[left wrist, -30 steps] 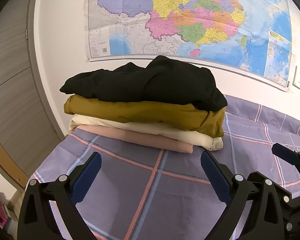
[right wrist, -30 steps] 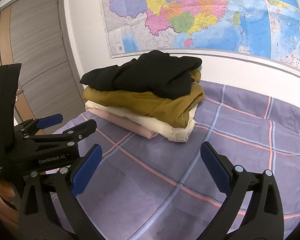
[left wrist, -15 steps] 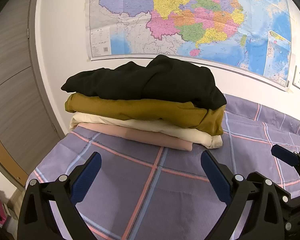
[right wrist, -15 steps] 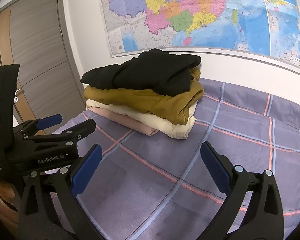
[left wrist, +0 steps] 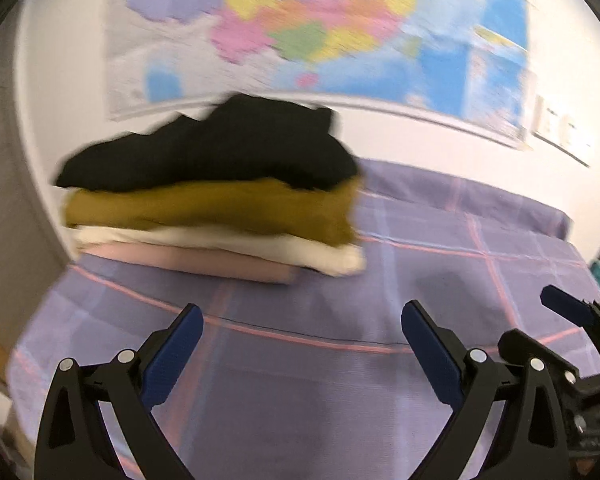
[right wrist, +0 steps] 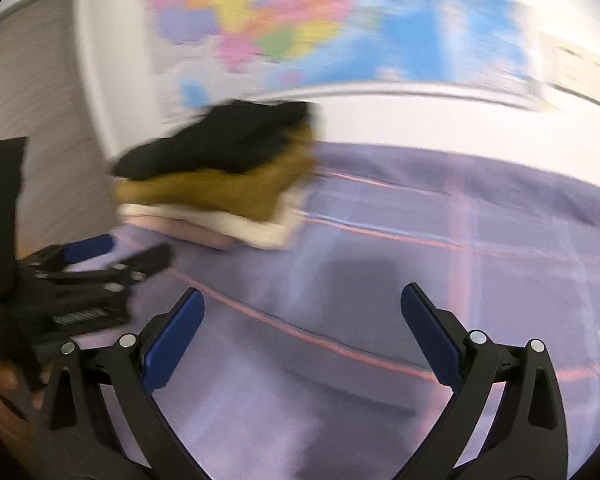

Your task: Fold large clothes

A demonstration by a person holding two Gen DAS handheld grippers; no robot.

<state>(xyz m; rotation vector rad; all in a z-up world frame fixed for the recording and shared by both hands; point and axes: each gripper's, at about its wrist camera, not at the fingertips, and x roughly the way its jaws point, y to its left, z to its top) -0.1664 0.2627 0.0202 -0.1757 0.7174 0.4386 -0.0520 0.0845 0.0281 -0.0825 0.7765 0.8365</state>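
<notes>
Clothes sit in a folded stack [left wrist: 216,204] near the far left corner of the bed [left wrist: 420,280], close against the wall. From top to bottom I see a black garment [left wrist: 220,148], a mustard one [left wrist: 212,208], a cream one [left wrist: 300,250] and a pink one [left wrist: 204,262], each lying flat on the next. My left gripper [left wrist: 300,344] hovers over the purple checked bedcover with its blue-padded jaws spread wide and nothing between them. My right gripper [right wrist: 302,332] is likewise spread wide and empty, above the cover and well apart from the stack. In the right wrist view the left gripper shows at the left edge, between the stack and me. A coloured map [left wrist: 320,28] hangs on the wall behind the stack, and a grey door [right wrist: 32,100] stands left of it. Both views are smeared with blur, so fine detail is lost
</notes>
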